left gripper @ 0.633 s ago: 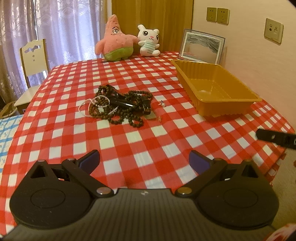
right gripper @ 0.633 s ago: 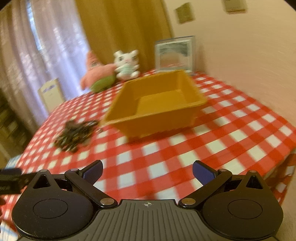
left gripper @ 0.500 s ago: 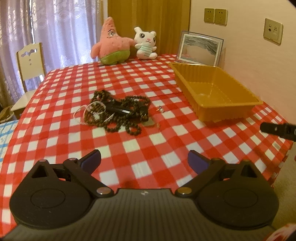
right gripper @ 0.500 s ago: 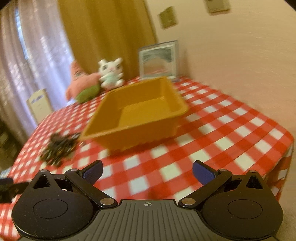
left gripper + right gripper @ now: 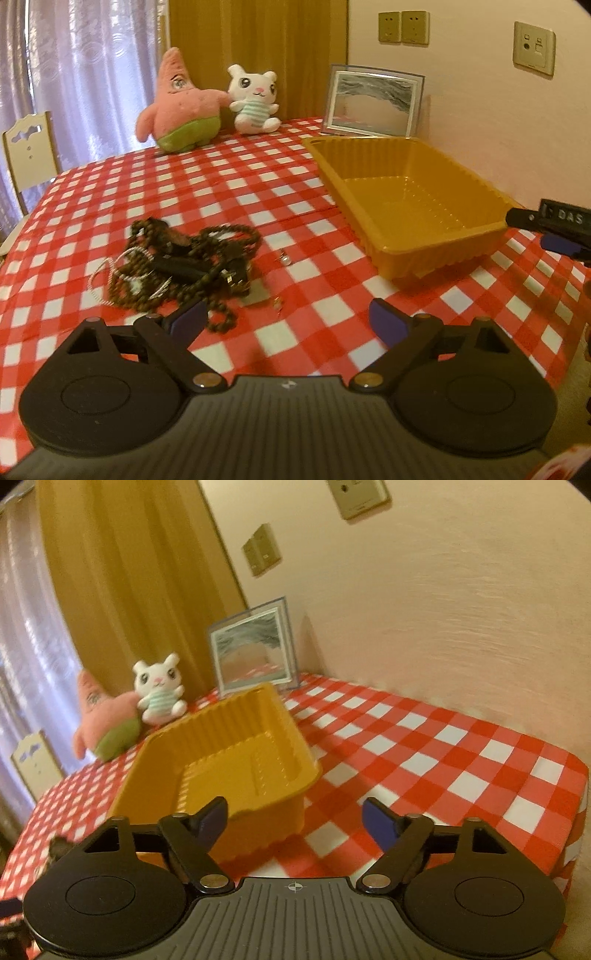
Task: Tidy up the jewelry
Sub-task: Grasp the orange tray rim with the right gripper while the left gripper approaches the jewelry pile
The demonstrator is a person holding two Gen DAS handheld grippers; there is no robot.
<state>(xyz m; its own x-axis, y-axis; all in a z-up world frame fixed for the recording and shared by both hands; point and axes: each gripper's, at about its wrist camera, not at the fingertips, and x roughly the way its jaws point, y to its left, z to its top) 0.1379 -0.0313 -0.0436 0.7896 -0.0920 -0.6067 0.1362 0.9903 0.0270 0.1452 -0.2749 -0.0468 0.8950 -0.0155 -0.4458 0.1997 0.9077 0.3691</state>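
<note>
Red-and-white checked cloth (image 5: 295,343) covers the whole table, and both my claws hang just above its near edge. Nearest me, my left gripper (image 5: 288,317) has its jaws spread wide though they have just been drawing in a little, with nothing between them; its left pad sits right at the near loop of the tangled heap of dark brown bead strings and thin silvery chains (image 5: 184,262). For this pick I judge it best to come down on one outlying strand, not the middle of the knot, and close gently so the beads do not roll out and the rest does not drag. Two tiny pale pieces, perhaps earrings (image 5: 284,258), lie just beside the heap; they are too small to make out. My right gripper (image 5: 295,818) has just been narrowing to a middling gap, empty, poised at the near wall of the shallow ribbed orange plastic tray (image 5: 236,753); I would use it to steady that tray, which holds nothing yet. Farther back stand a pink star-shaped plush (image 5: 177,107), a white bunny plush (image 5: 253,99) and a framed picture (image 5: 373,99) against the wall.
</note>
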